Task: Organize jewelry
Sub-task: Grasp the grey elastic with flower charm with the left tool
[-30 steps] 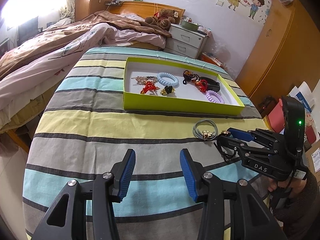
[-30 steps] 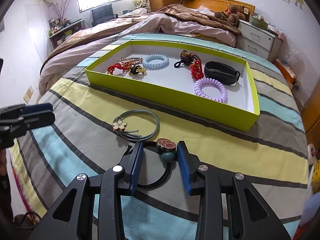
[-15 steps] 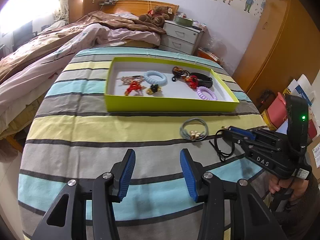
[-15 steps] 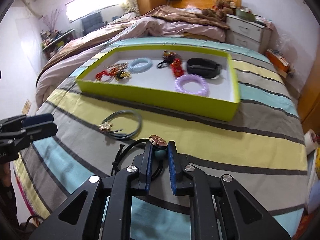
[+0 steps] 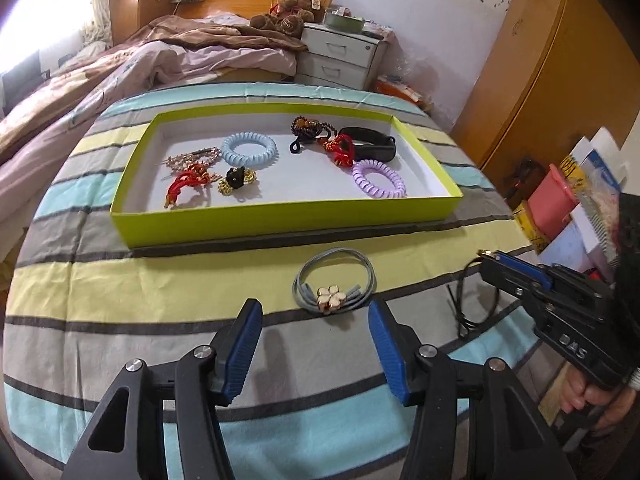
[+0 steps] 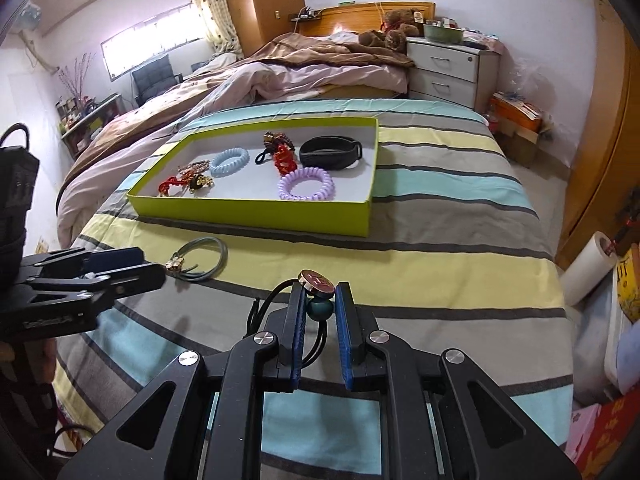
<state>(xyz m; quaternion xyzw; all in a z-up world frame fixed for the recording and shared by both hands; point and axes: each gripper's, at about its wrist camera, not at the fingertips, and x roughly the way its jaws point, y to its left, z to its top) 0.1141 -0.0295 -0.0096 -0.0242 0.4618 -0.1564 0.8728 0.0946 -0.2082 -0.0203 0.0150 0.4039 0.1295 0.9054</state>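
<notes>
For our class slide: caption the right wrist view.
Right gripper grips a black hair tie before a green tray.

A: Landmark = tray, on the bedspread. What's in front?

B: Flower hair tie just before its front wall, on the bedspread. Left gripper nearer still than the tie, right gripper before the tray's right half.

A: Behind it?

B: Nightstand, well back. Bracelets and ties lie inside the tray.
</notes>
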